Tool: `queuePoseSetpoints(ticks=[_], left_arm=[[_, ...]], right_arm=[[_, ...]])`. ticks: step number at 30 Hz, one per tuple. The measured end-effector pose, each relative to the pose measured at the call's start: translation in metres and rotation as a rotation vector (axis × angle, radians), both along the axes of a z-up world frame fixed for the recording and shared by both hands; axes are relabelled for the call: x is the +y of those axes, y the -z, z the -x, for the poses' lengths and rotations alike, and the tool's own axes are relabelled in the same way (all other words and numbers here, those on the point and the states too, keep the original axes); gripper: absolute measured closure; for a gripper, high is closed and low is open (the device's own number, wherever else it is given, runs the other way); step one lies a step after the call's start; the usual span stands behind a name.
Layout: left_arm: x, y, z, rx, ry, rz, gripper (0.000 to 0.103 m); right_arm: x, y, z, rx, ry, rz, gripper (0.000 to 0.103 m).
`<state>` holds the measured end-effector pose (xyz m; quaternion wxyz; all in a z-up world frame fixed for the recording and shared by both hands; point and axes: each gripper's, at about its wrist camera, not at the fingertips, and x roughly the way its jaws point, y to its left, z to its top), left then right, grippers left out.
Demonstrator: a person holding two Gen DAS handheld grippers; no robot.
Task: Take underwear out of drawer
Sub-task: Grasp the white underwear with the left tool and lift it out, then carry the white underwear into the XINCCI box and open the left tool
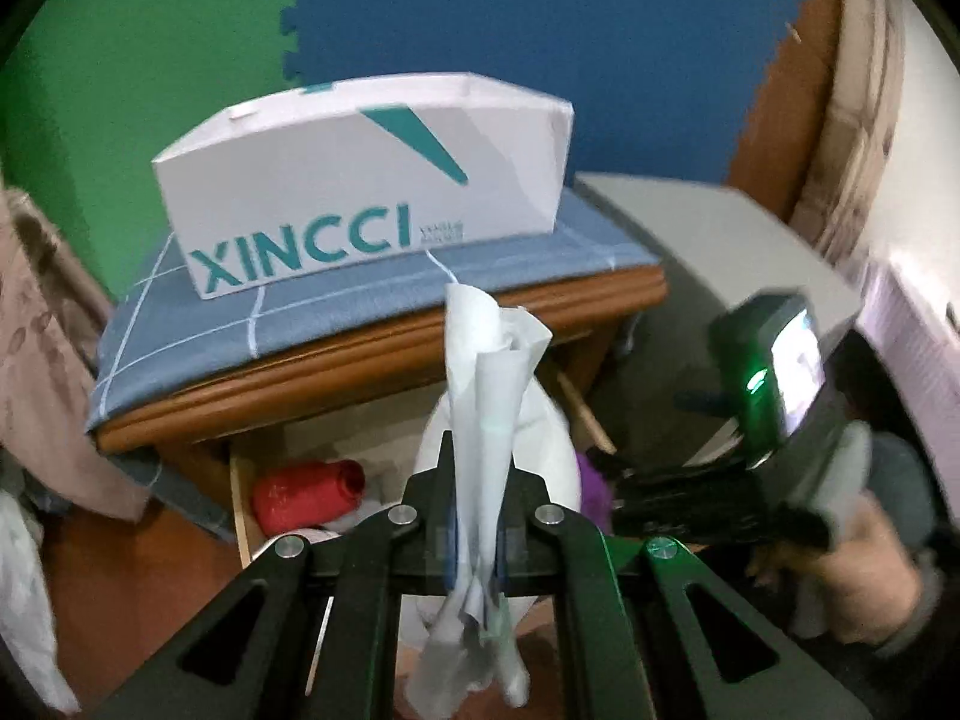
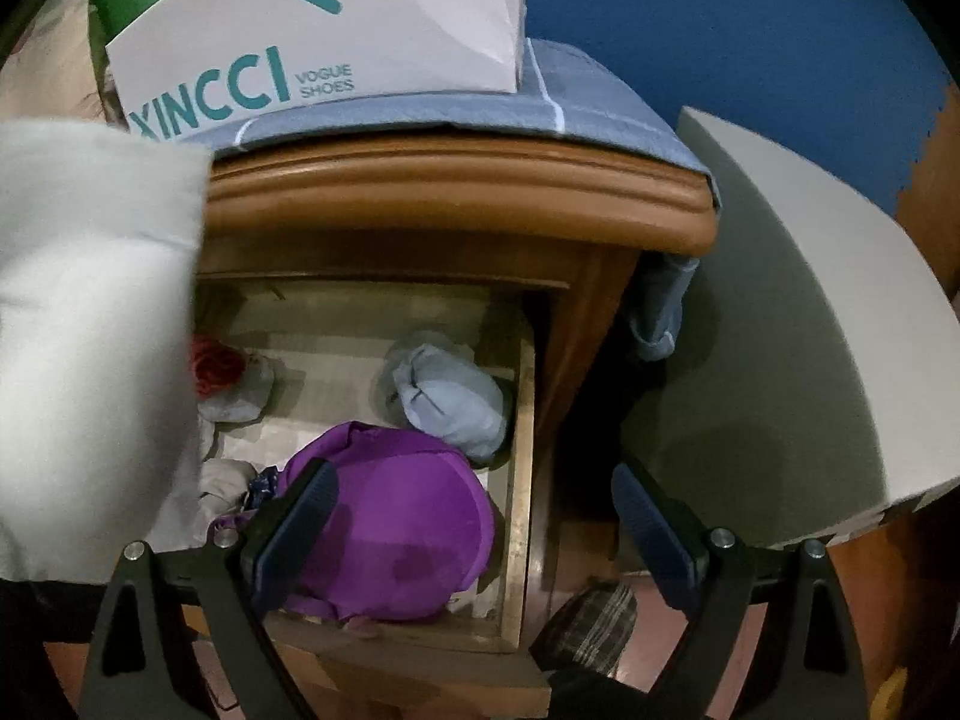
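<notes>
Clamping white underwear [image 1: 480, 420], left gripper [image 1: 477, 516]; right gripper [image 2: 474, 516] wide over drawer [image 2: 521, 450] (purple garment [image 2: 390, 534] beneath).

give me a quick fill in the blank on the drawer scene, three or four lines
1. The left claw is shut on a pale ____ garment.
2. The right claw hangs open over a ____ garment in the drawer.
3. The box on the cabinet reads ____.
4. Under the box lies a ____ checked cloth.

Missing words: white; purple; XINCCI; blue
</notes>
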<state>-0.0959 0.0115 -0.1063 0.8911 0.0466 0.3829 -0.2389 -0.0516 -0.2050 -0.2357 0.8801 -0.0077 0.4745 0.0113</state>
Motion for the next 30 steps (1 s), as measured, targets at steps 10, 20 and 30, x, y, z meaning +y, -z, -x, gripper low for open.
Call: queuePoseSetpoints(ticks=[10, 20, 30], left_arm=[[0.004, -0.078, -0.005, -0.12, -0.152, 0.093, 0.096], [-0.003, -0.179, -0.047, -0.308, -0.22, 0.096, 0.096], [-0.003, -0.266, -0.102, -0.406, -0.296, 0.17, 0.096]], right_arm=[[0.008, -0.011, 0.006, -0.045, -0.027, 0.034, 0.008], [0.013, -0.008, 0.006, -0.036, -0.061, 0.027, 0.008], [0.013, -0.011, 0.009, -0.035, -0.086, -0.018, 0.008]])
